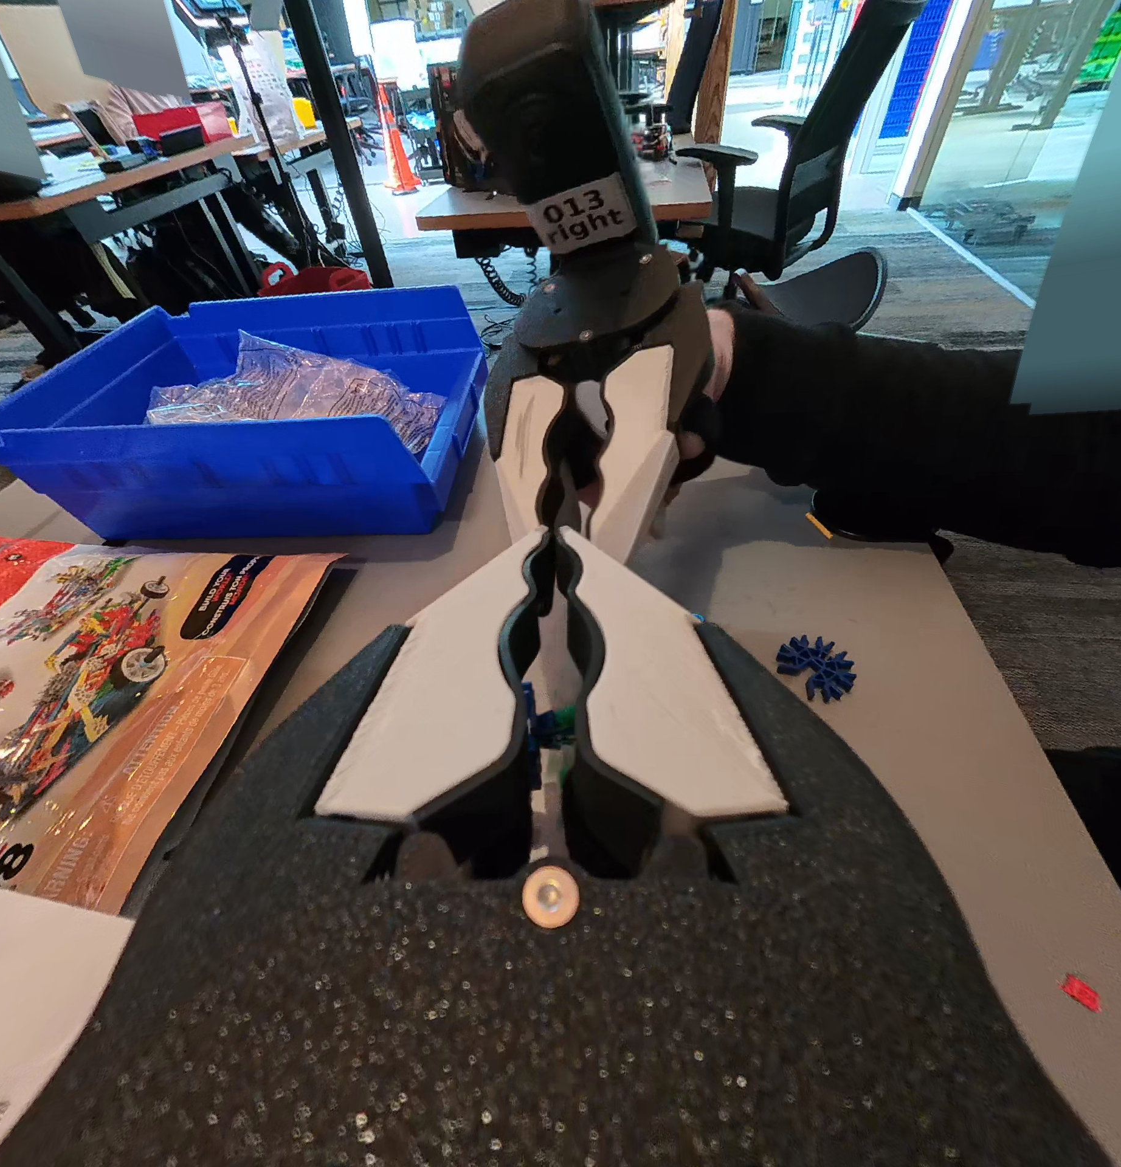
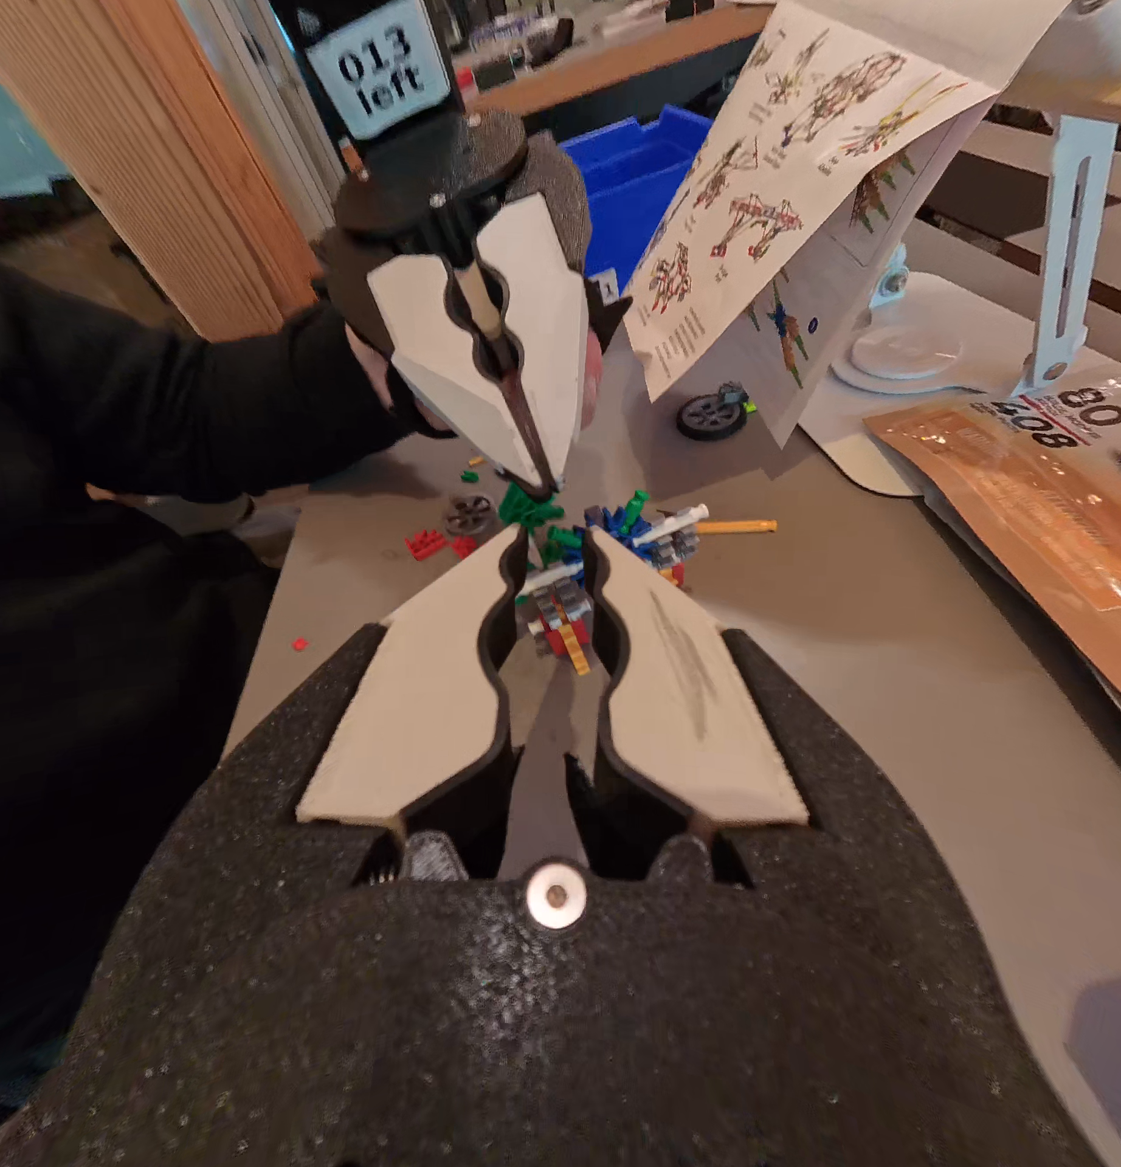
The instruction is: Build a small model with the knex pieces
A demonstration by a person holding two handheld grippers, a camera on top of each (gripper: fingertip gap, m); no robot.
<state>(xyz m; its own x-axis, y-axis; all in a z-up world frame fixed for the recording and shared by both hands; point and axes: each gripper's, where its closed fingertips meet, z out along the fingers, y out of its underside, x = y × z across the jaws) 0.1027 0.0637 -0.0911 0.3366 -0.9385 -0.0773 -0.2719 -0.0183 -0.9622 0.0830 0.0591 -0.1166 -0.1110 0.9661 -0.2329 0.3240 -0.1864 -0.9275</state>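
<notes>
Grey worktop (image 2: 829,631) carries a heap of toy building pieces (image 2: 583,568). Clenched, the left claw (image 2: 548,486) touches the heap's green pieces (nothing visibly held). Right claw (image 2: 555,537), parted and empty, hovers just over it. Nearby: blue bin (image 1: 229,467), instruction sheet (image 2: 798,189).

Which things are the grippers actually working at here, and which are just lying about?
At the grippers: left gripper, shut, tip at the green pieces; right gripper, open, over the brick-and-rod pile.
Lying about: blue bin, printed bag, blue connector, wheel, instruction sheet.
</notes>
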